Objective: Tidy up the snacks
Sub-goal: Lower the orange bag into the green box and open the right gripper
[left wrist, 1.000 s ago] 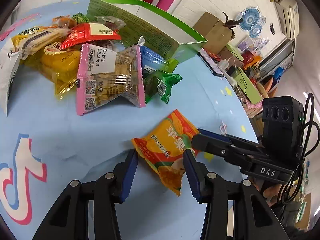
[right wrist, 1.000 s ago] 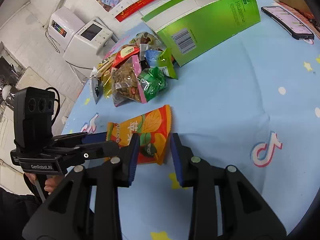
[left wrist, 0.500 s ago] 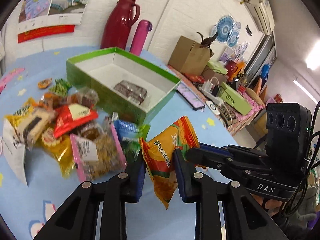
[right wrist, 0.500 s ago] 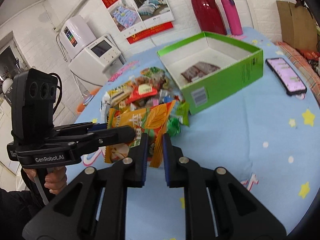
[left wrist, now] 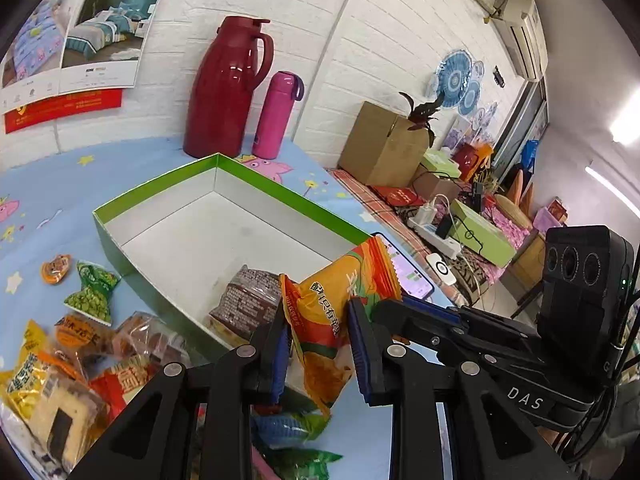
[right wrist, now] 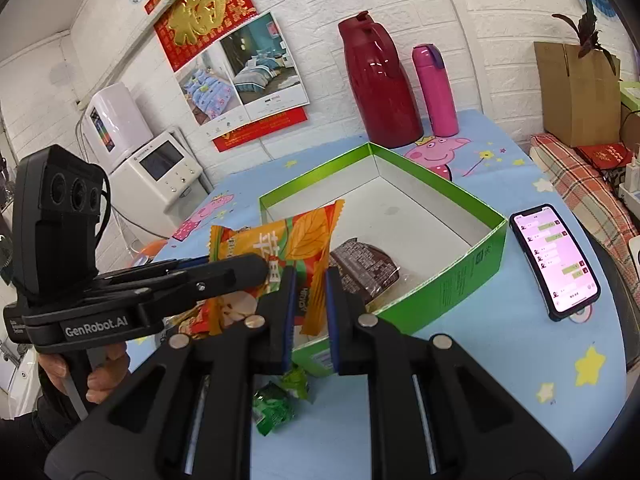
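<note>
Item: orange snack packet point(left wrist: 332, 320), crinkled glossy foil with serrated end seals, lifted off the blue tablecloth point(right wrist: 500, 360) since a second ago and now held above the near edge of the green box point(left wrist: 120, 236); release into the box is judged next. It is pinched at one end by the left gripper point(left wrist: 318, 344) and at the other by the right gripper point(right wrist: 310, 300). Box: rectangular white-lined card, one brown wrapped bar point(right wrist: 364, 268) inside, remaining packets point(left wrist: 80, 352) heaped outside its near-left wall.

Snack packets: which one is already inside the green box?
The dark brown packet, lying alone on the green box floor; the orange packet hangs between both grippers.
</note>
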The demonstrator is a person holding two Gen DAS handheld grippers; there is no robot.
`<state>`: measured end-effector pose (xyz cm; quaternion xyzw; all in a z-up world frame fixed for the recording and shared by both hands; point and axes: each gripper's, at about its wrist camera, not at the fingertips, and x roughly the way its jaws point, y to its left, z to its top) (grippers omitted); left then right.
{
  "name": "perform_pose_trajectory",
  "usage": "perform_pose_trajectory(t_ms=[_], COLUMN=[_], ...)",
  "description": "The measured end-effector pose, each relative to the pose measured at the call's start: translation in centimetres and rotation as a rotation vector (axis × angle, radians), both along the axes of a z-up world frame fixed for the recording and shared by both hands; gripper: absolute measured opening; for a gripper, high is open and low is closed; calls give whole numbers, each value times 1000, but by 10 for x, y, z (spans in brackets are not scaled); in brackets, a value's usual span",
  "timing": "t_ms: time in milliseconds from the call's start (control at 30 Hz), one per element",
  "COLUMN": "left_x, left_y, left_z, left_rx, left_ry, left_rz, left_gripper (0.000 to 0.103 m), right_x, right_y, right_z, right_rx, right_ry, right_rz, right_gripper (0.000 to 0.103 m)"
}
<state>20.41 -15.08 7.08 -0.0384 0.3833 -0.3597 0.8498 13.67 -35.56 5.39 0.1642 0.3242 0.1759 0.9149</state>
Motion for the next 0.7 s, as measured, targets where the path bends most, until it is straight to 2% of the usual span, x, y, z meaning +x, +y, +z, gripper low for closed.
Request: perform_pose_trajectory(t_ms=[233, 333, 400, 433, 467, 533, 700], left_x=[37, 45, 48, 47, 45, 42, 32], left_y=[-15, -15, -11, -6, -1, 5, 21], left_z=[-26, -35, -37, -37, -34, -30, -22], left_rx=[52, 73, 87, 82, 66, 94, 108], left_ry=[56, 64, 64, 52, 26, 5, -2], left_rz=[0, 28, 73, 109, 132, 174, 204], left_gripper=[28, 38, 85, 90, 91, 92, 92], right_x=[32, 38, 38, 37, 35, 28, 11], right_y=[-8, -8, -3, -1, 1, 5, 11], right_z=[-28, -35, -36, -35, -35, -30, -15], right_rx=[13, -7, -75, -107, -124, -169, -158], right_ry=[66, 65, 47, 37, 17, -11, -51], right_rz=[-17, -18, -11, -11, -4, -18, -6], right_gripper=[17, 21, 35, 51, 61, 70, 72])
